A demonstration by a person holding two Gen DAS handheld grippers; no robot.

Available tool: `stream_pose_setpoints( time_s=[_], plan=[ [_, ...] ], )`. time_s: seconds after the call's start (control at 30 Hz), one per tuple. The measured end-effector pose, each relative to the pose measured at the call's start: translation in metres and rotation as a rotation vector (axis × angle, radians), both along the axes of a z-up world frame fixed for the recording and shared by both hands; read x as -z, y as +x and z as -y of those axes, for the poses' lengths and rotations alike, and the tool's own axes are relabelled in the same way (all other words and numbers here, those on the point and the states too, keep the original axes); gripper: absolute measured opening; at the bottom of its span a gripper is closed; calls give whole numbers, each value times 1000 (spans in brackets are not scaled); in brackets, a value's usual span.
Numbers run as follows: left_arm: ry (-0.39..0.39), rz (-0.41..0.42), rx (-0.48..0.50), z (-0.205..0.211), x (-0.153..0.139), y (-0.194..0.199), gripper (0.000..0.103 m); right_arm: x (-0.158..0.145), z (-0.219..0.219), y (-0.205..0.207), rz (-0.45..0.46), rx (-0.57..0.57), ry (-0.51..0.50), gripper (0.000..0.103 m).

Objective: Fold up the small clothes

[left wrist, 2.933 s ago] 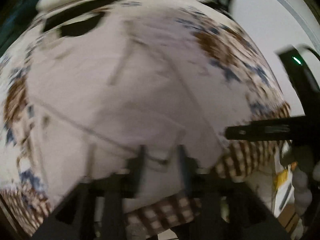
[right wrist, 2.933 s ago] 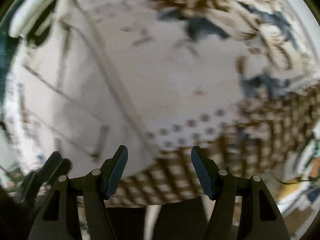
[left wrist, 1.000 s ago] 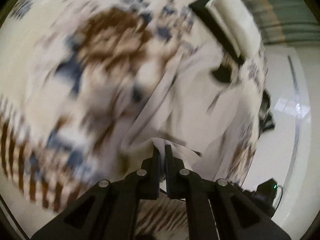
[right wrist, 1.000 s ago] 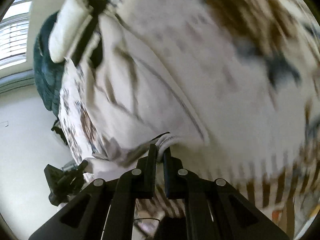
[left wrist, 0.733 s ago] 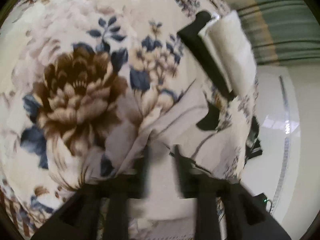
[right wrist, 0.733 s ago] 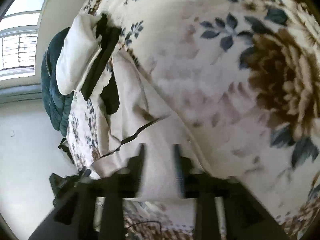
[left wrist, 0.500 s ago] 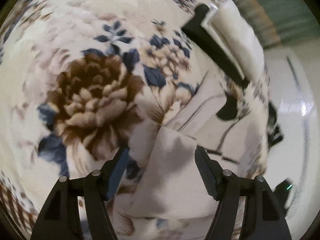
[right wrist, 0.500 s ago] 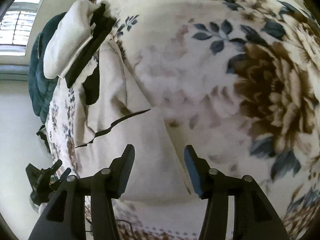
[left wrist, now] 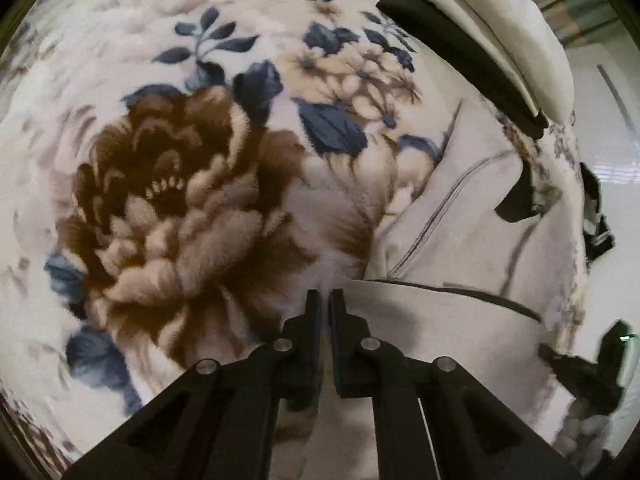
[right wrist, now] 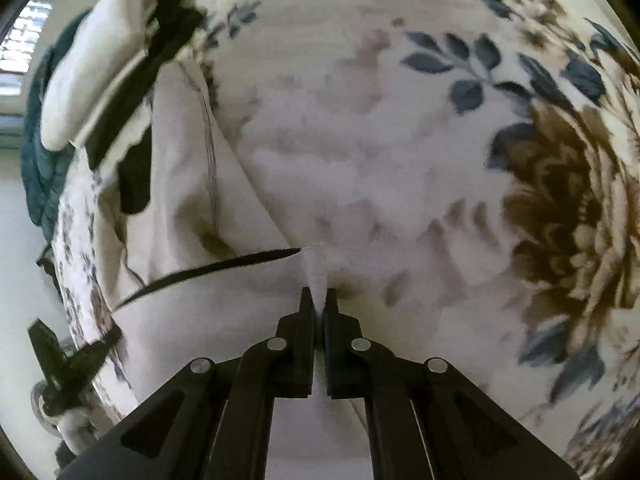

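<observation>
A pale beige garment (left wrist: 460, 320) (right wrist: 180, 200) lies folded over on a floral blanket (left wrist: 160, 200) (right wrist: 400, 140), its dark-trimmed folded edge running across both views. My left gripper (left wrist: 324, 300) points steeply down at the left end of that edge. Its jaws are closing to a thin slit, with pale cloth showing between them. At the opposite end, my right gripper (right wrist: 316, 300) has jaws closing too. They pinch a small raised ridge of the garment's cloth.
A stack of folded white and black clothes (left wrist: 500, 40) (right wrist: 80, 72) lies at the blanket's far end, with a teal cushion (right wrist: 36, 160) behind it. A black cloth piece (left wrist: 516, 204) sits by the garment. A black device (left wrist: 580, 360) stands past the blanket's edge.
Both grippers opened and let the garment drop folded onto the blanket. They then came down and closed again at its folded edge.
</observation>
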State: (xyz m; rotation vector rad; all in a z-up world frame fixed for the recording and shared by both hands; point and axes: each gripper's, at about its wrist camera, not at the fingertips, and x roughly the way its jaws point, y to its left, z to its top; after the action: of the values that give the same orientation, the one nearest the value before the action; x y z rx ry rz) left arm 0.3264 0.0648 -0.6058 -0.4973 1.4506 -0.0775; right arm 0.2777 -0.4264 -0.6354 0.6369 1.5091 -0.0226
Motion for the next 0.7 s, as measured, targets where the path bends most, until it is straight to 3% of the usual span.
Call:
stream_pose_setpoints(
  time_s=[0.03, 0.07, 0.1, 0.17, 0.2, 0.3, 0.4, 0.47, 0.53, 0.7],
  plan=[
    [-17, -9, 6, -1, -6, 3, 7, -2, -2, 4, -25, -9, 5, 15],
    [-3, 12, 29, 1, -18, 9, 14, -5, -2, 8, -32, -11, 3, 28],
    [21, 51, 64, 7, -31, 15, 29, -12, -1, 13, -18, -2, 8, 39],
    [28, 113, 120, 23, -48, 31, 53, -30, -1, 29, 33, 24, 3, 43],
    [24, 142, 146, 35, -54, 41, 59, -34, -2, 37, 45, 26, 4, 43],
    [69, 165, 263, 78, -47, 75, 59, -42, -10, 76, 85, 27, 10, 45],
    [221, 185, 397, 123, -24, 102, 59, -35, -27, 124, 100, -14, -14, 46],
    [340, 193, 449, 136, -9, 116, 59, -30, -36, 144, 100, -45, -21, 52],
    [387, 184, 425, 123, -1, 128, 59, -23, -48, 167, 97, -104, -37, 52],
    [383, 126, 194, 51, 0, 153, 57, -5, -57, 191, 41, -152, -95, 52]
  ],
)
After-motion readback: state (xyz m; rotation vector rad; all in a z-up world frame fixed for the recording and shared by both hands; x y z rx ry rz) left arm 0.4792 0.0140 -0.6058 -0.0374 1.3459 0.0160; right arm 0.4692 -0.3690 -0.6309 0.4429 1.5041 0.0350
